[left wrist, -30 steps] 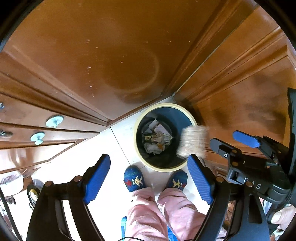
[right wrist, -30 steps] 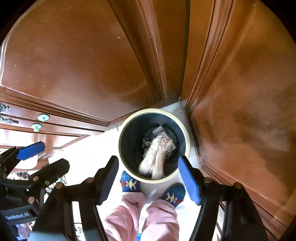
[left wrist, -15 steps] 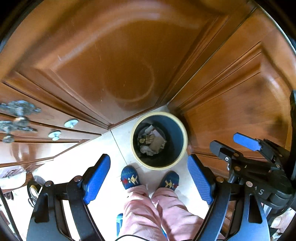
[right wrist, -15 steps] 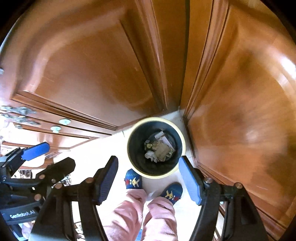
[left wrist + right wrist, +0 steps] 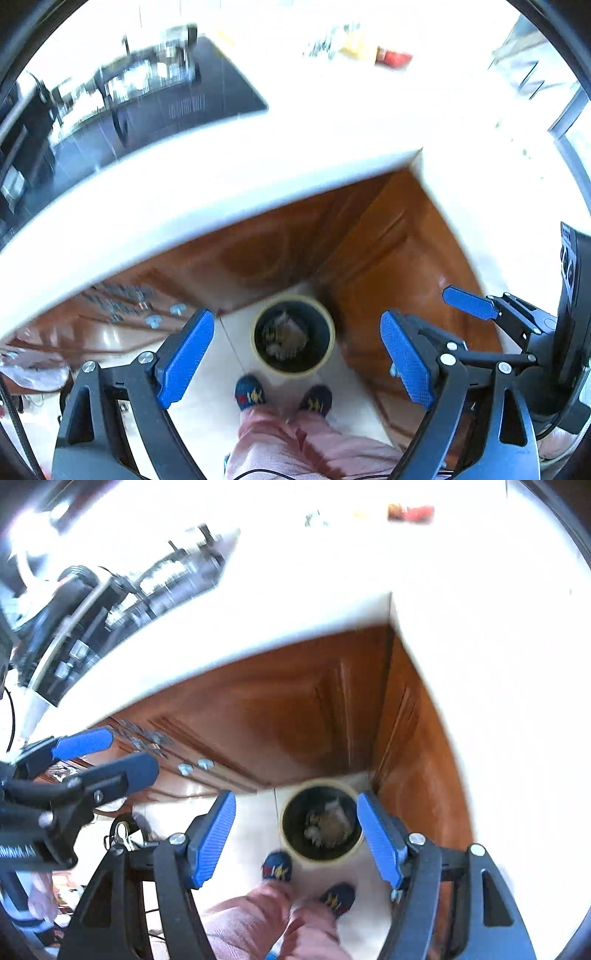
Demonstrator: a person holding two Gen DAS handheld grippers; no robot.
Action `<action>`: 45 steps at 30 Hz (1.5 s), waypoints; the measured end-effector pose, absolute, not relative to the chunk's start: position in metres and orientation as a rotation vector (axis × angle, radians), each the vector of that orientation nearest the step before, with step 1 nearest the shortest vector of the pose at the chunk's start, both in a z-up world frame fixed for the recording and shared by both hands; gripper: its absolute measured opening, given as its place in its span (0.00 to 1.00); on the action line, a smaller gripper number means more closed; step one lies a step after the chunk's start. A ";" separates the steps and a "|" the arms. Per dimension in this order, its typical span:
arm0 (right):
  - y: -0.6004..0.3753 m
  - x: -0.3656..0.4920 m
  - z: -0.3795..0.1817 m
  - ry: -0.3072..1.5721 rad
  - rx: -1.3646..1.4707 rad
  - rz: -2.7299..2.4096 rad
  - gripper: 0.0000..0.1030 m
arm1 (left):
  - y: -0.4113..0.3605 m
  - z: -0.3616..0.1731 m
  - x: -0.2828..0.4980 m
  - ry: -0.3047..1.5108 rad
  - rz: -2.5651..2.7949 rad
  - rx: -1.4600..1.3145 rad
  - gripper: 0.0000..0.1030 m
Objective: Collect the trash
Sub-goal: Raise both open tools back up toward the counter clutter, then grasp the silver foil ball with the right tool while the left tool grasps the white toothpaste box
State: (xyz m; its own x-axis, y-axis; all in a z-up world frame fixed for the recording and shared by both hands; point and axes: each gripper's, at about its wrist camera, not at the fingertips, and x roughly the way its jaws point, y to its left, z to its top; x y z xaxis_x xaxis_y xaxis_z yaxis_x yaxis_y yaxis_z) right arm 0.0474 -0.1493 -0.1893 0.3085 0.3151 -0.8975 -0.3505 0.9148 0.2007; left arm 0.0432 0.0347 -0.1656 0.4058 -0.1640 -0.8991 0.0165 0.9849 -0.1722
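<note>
Both the left claw (image 5: 295, 360) and the right claw (image 5: 295, 836) are held wide, gripping nothing. The trash bin (image 5: 293, 336), filled with crumpled trash (image 5: 284, 334), is seen at lower centre, below the white counter (image 5: 258, 158).

Left gripper (image 5: 295, 356) & right gripper (image 5: 295, 836) both agape, empty.

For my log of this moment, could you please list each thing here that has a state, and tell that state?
Left gripper: open, holds nothing.
Right gripper: open, holds nothing.
Bin: upright on the floor, no lid, trash inside.
Trash: lying in the bin, blurred.
Cabinet doors: closed.
Drawers: closed.
</note>
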 end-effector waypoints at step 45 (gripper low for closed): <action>-0.068 0.383 -0.129 1.055 0.019 0.239 0.82 | 0.127 -0.066 0.377 1.003 -0.056 -0.130 0.99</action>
State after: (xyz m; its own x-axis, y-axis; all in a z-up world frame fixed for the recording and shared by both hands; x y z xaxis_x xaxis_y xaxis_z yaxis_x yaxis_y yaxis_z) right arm 0.3827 -0.0683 -0.1287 0.4696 0.2037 -0.8590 -0.1860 0.9740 0.1293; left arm 0.3772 0.1268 -0.0662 0.5372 -0.1066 -0.8367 -0.0131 0.9908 -0.1346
